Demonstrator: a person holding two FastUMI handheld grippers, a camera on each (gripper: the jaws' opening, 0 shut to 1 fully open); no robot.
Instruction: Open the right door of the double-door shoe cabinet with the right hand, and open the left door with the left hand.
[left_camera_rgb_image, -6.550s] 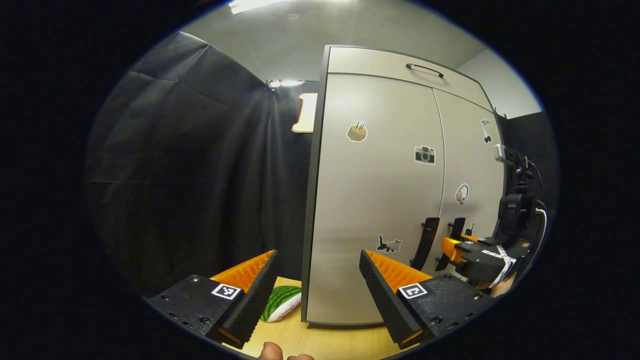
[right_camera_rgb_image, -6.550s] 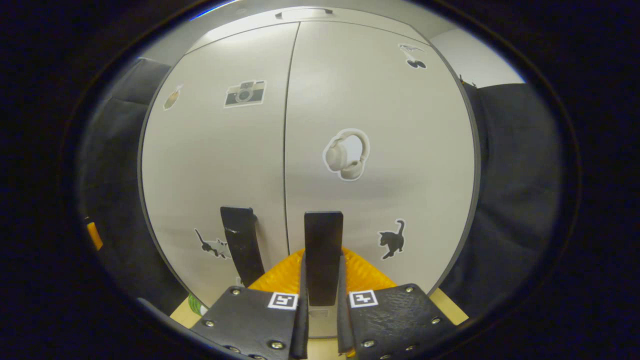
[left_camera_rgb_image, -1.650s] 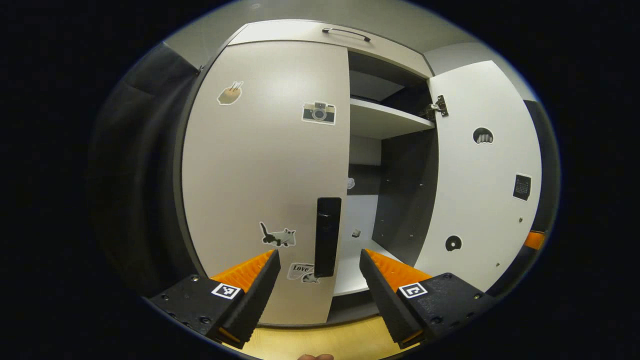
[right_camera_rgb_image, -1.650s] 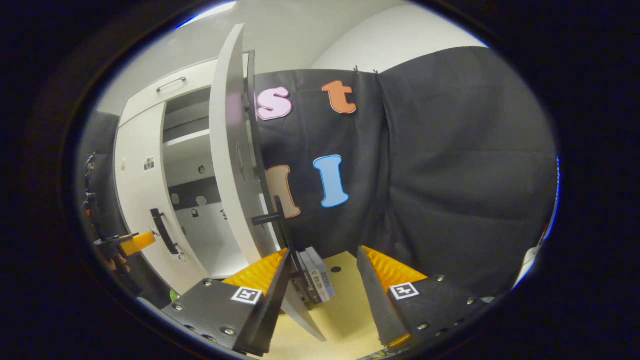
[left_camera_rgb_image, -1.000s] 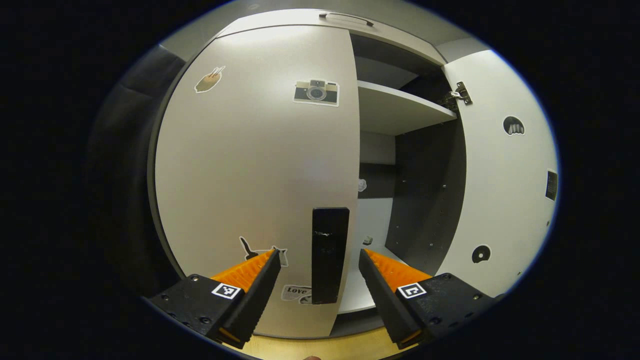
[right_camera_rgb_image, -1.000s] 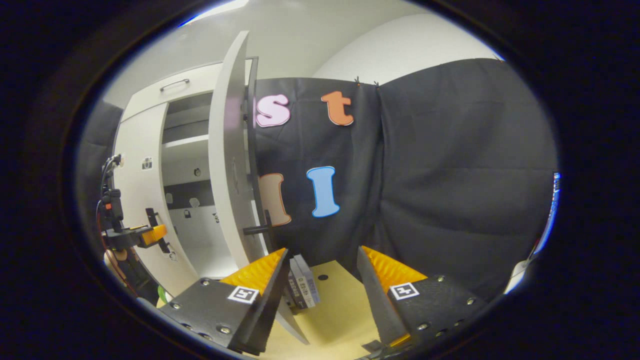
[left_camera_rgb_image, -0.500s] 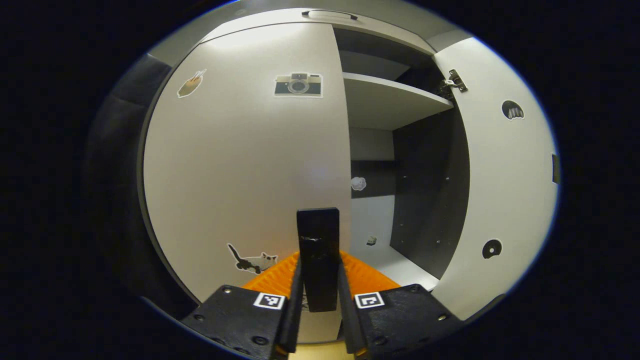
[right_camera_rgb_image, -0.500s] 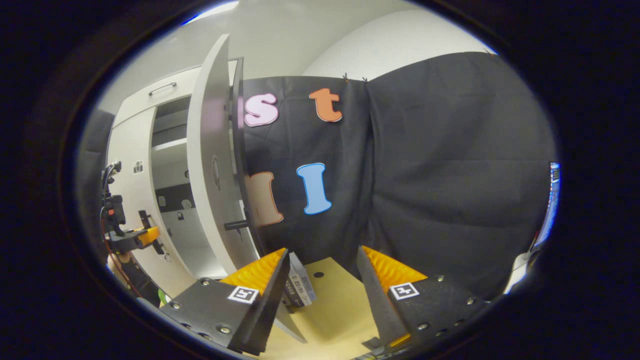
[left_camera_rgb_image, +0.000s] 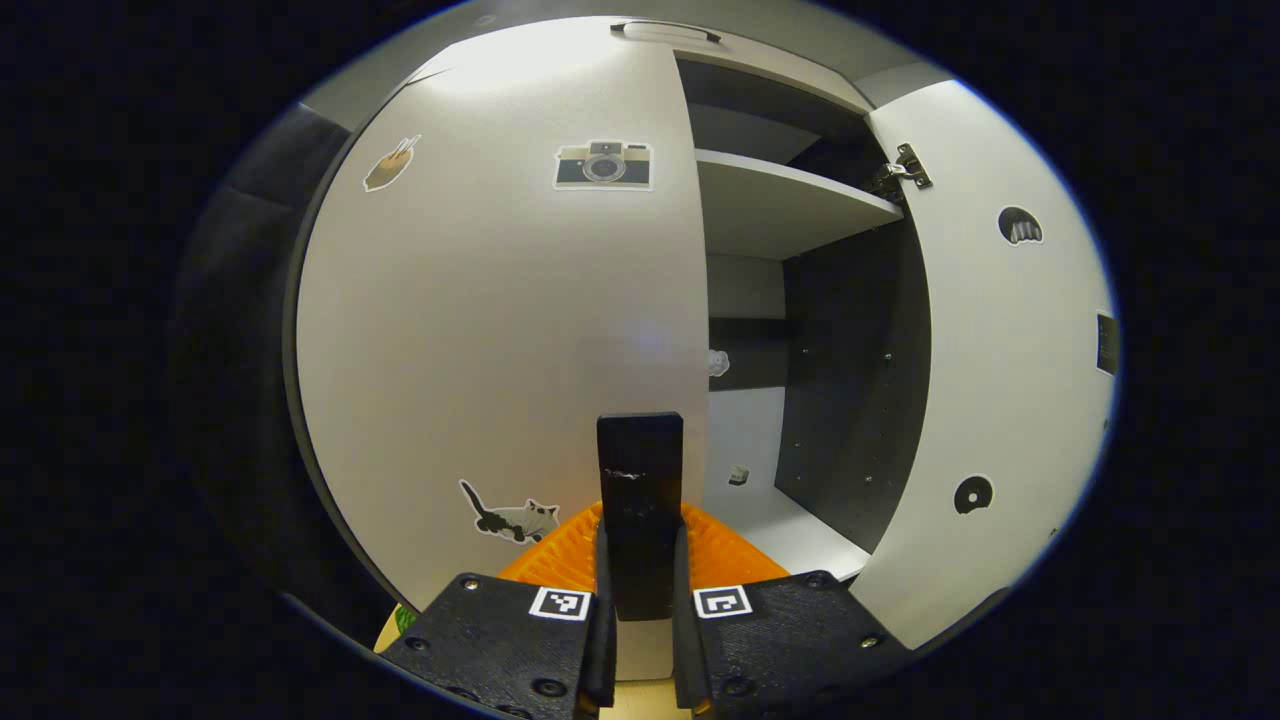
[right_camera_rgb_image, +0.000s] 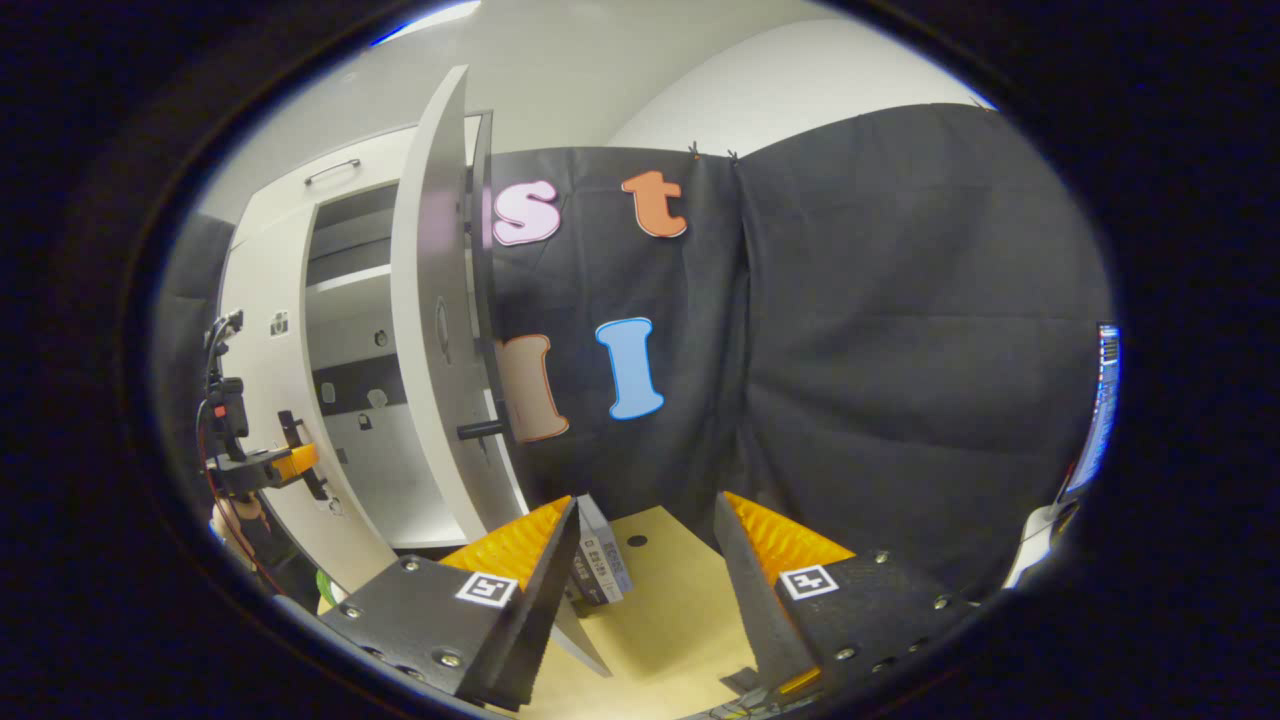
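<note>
Left hand-held gripper (left_camera_rgb_image: 637, 640) pinching left door (left_camera_rgb_image: 500, 300) handle (left_camera_rgb_image: 640, 500); we pull outward along hinge arc, grip firm. Right door (left_camera_rgb_image: 1000, 380) open; right hand-held gripper (right_camera_rgb_image: 640, 590) spread, empty.

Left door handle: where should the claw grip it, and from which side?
Grip the black upright bar handle at its lower half, coming straight at the left door face, fingers either side. It is narrow, vertical and stands off the panel near the free edge. The left claw is shut on it that way.
</note>
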